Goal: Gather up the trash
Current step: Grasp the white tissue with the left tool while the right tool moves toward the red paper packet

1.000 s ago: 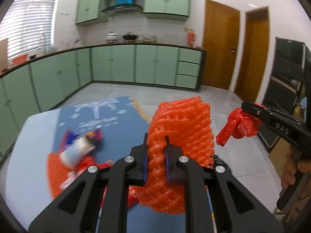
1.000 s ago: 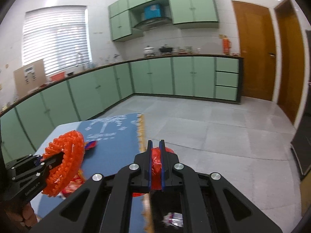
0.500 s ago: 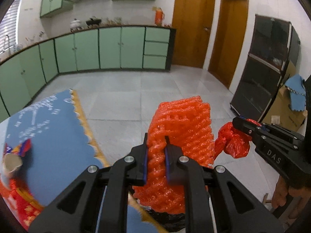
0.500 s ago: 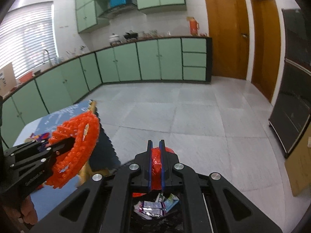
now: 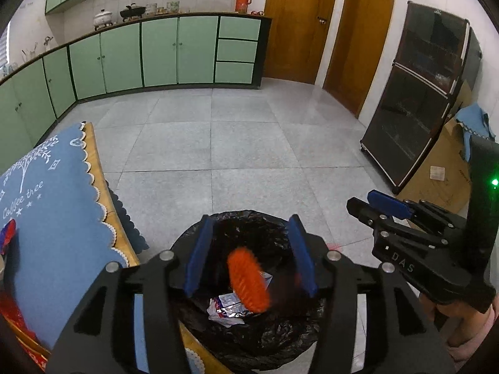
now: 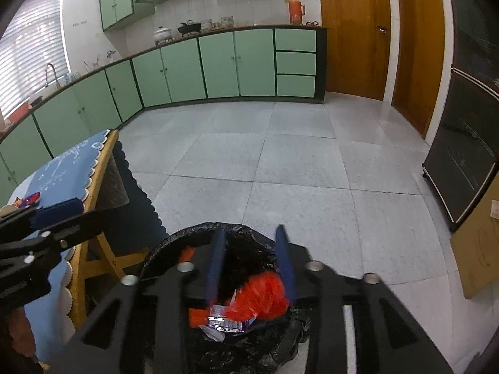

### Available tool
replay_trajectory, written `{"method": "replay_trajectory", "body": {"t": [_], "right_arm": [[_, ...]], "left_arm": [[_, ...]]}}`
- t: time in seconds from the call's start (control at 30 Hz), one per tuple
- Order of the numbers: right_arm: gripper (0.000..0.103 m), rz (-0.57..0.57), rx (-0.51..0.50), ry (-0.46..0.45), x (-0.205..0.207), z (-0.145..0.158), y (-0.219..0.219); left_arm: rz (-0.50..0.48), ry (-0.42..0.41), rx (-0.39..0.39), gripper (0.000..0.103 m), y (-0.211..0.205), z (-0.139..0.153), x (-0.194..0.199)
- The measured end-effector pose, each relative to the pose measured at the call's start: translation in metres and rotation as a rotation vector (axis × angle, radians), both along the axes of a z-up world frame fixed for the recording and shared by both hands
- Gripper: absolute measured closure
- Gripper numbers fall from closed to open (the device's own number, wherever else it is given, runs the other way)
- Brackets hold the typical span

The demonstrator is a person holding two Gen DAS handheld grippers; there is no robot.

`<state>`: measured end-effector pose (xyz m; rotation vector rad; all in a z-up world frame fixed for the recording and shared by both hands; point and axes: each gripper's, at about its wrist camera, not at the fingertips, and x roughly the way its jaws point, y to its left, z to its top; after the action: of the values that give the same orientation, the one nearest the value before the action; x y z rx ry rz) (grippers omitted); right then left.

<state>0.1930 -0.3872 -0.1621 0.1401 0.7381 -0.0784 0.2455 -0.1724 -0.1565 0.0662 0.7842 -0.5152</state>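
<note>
Both tools hang over the black-lined trash bin (image 5: 249, 336), which stands on the tiled floor just off the corner of the surface (image 5: 96, 168) with its blue scalloped cloth (image 5: 53, 205).

The left tool (image 5: 248, 255) has its jaws opening, blue pads well apart with nothing pressed between them. In the gap, the orange foam net (image 5: 248, 283) shows as a blurred oval (motion-smeared, so its exact shape is hard to read) inside the bin's mouth, free of both pads, above a crumpled silver-and-purple wrapper (image 5: 229, 307) lying in the liner.

The right tool (image 6: 251, 261) is likewise opening and released. The red plastic scrap (image 6: 263, 296) sits low between its fingers, close by the pad at 3 o'clock; whether it touches that pad cannot be told, and it lies over the same wrapper in the bin (image 6: 174, 249).

In the left wrist view the right tool appears at 3 o'clock, gripped by a hand (image 5: 458, 318) at 4 o'clock. In the right wrist view the left tool enters at 9 o'clock. A colourful wrapper (image 6: 28, 199) remains on the cloth at 9 o'clock, well apart from the bin.
</note>
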Motion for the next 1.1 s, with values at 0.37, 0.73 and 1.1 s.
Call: {"method": "replay_trajectory", "body": {"t": [0.37,0.73,1.1], "right_arm": [[0.029,0.032,0.014,-0.115,-0.022,0.052,0.027],[0.006,0.277,0.047,-0.235,-0.035,0.095,0.139],[0.006,0.495,0.086,-0.170,-0.047,0.060,0.247]], "left_arm": [[0.164,-0.149,-0.053,0.043,0.076,0.057,-0.040],[0.496,-0.238,0.044,0.029,0.218,0.071,-0.105],[0.603,-0.115,0.094,0.030,0.289,0.024,-0.133]]}}
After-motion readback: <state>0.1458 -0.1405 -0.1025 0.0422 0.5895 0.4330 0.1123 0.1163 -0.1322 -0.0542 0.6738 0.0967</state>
